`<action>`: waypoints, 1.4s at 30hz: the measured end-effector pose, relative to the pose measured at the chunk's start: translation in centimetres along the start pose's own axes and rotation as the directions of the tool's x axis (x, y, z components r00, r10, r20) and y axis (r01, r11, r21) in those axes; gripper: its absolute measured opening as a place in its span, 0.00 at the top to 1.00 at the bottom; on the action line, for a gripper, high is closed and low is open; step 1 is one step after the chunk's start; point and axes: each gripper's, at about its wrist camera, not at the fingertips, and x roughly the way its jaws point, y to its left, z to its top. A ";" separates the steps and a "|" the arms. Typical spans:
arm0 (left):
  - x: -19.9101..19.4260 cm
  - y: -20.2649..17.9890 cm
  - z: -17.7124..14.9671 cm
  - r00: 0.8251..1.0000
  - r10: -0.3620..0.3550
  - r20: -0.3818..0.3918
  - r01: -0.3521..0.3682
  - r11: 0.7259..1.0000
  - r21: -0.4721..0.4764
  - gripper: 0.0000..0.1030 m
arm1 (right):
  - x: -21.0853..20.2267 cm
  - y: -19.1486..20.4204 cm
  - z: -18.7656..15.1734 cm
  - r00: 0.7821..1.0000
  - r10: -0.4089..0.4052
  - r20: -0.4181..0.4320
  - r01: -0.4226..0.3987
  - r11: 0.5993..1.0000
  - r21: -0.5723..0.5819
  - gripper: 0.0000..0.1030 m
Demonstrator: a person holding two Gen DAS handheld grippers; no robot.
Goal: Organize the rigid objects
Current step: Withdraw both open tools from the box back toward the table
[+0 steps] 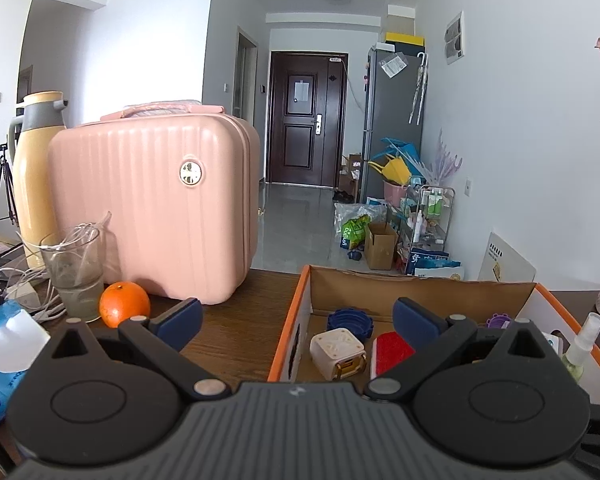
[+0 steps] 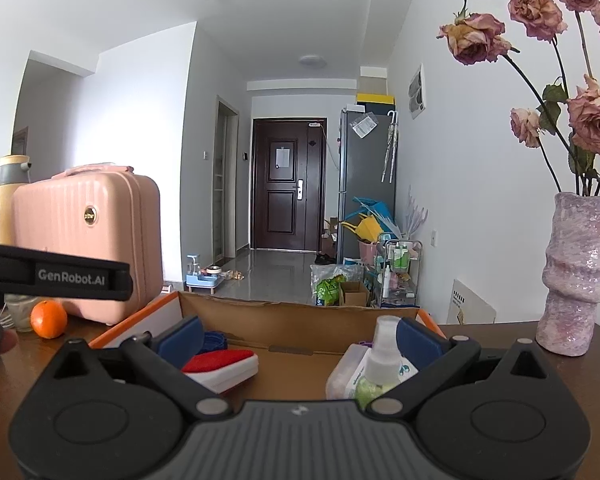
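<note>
An orange-rimmed cardboard box [image 1: 420, 292] stands on the dark wooden table. It holds a blue round lid [image 1: 350, 320], a beige cube [image 1: 336, 354], a red-and-white block [image 1: 392, 350], a small purple piece [image 1: 499, 322] and a clear spray bottle [image 1: 580, 346]. My left gripper [image 1: 298, 320] hovers open over the box's left rim, holding nothing. My right gripper [image 2: 300, 340] is open over the box [image 2: 300, 306]. The spray bottle [image 2: 380, 364] stands just inside its right finger, not clamped. The red-and-white block [image 2: 224, 366] lies near its left finger.
Left of the box stand a pink hard case [image 1: 152, 208], an orange [image 1: 124, 309], a glass [image 1: 74, 276] with cables, a yellow thermos [image 1: 36, 168] and a tissue pack [image 1: 4, 344]. A pink vase [image 2: 576, 276] of dried roses stands to the right.
</note>
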 end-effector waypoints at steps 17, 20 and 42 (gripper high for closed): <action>-4.9 1.9 -1.8 1.000 0.007 -0.002 -0.007 1.000 0.001 0.00 | -5.1 0.4 -1.8 0.999 -0.031 -0.033 0.030 0.999 -0.021 0.00; -5.9 2.2 -2.4 1.000 0.007 -0.009 -0.007 1.000 0.004 0.00 | -6.1 0.5 -2.2 0.998 -0.029 -0.047 0.028 0.999 -0.028 0.00; -13.3 2.8 -6.8 0.995 -0.048 -0.090 0.052 0.998 0.045 0.00 | -12.9 1.3 -5.0 0.988 0.030 -0.155 -0.041 0.997 -0.072 0.00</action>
